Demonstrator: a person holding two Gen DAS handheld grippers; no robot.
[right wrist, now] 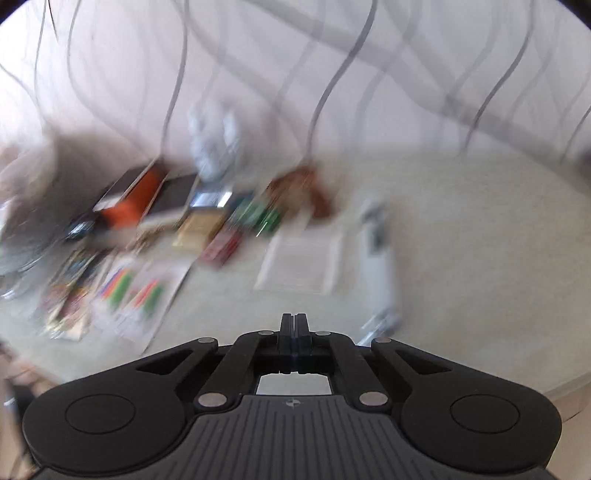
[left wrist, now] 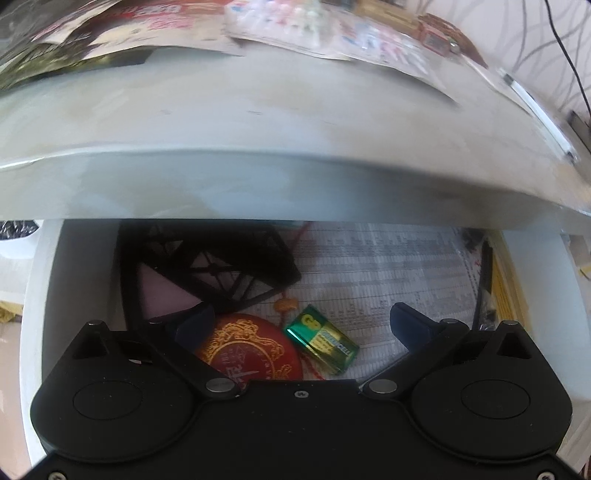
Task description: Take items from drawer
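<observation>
The left wrist view looks down into an open white drawer under the table edge. In it lie a green and gold 9-volt battery, a round red case with gold ornament, a black lattice object with a pink inset, and a small orange charm. My left gripper hangs open over the red case and the battery, with nothing pinched. In the blurred right wrist view my right gripper is shut and holds nothing, above the tabletop. A white elongated object lies just beyond it.
The drawer floor is lined with printed paper; dark pens lie along its right side. On the tabletop lie a clear packet, small boxes, colourful printed sheets and a brown item. Packets overhang the table's far edge.
</observation>
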